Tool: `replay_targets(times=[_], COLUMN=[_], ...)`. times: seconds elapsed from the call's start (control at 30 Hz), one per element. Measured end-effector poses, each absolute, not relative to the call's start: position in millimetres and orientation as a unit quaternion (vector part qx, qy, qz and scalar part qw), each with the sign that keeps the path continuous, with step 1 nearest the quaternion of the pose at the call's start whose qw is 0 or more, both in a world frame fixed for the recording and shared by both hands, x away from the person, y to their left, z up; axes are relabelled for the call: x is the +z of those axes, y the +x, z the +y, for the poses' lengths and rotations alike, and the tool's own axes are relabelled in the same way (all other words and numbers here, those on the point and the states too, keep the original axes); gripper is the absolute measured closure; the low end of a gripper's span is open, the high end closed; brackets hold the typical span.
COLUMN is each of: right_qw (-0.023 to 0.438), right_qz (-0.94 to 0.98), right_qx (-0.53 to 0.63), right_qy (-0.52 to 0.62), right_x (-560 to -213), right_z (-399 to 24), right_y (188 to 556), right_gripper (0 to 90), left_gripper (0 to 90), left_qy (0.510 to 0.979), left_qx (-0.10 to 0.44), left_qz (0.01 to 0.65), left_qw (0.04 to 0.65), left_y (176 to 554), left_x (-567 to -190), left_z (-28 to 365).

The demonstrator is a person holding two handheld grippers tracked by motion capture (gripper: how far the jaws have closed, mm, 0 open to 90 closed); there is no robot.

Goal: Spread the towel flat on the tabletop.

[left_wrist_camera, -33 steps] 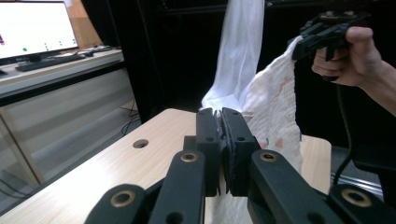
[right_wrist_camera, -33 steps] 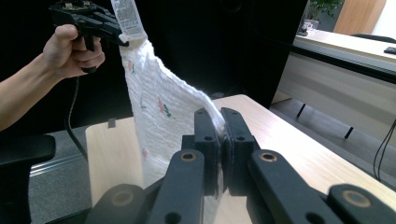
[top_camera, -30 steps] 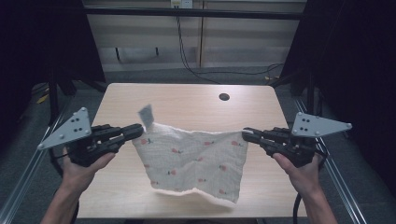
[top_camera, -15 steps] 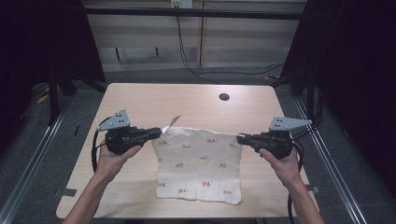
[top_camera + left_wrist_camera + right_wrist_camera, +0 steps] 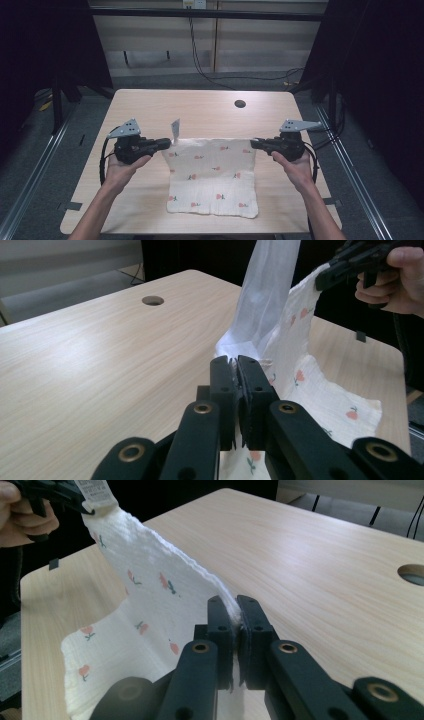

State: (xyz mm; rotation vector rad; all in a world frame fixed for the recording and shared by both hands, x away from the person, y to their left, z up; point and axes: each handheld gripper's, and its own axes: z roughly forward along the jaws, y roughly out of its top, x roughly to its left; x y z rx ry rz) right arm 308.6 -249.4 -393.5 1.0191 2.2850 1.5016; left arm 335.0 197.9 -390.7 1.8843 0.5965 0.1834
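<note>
Left gripper (image 5: pixel 162 144): jaws clamped together on the far left corner of the cloth (image 5: pixel 212 175), pinching the fabric beside its white care tag (image 5: pixel 175 129), which stands up from the pinch. In the left gripper view the jaws (image 5: pixel 238 371) meet on the cloth with the tag rising straight above them.

Right gripper (image 5: pixel 256 144): jaws likewise closed tight on the far right corner of the cloth; in the right gripper view (image 5: pixel 235 611) the hem is nipped between the pads.

Cloth: white, small red flower print, far edge stretched taut between the two grippers, raised slightly. Remainder slopes down and lies flat on the tabletop (image 5: pixel 150 107), reaching close to its near edge, roughly mid-width.

Round hole (image 5: pixel 240 104) in the tabletop, towards the far edge, right of centre, well apart from the cloth.
</note>
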Motion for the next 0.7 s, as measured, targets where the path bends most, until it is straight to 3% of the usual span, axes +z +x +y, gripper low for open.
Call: replay_targets(times=[0.7], right_qw=[0.108], right_qz=[0.780], right_qx=[0.490], right_qy=[0.373], right_x=[-424], right_z=[-250], right_y=[356], right_gripper=[84.7], left_gripper=[86.6], left_qy=[0.797], left_qx=[0.084], left_qz=[0.288], left_qw=[0.525], left_y=[380], left_x=[-429], left_z=[184])
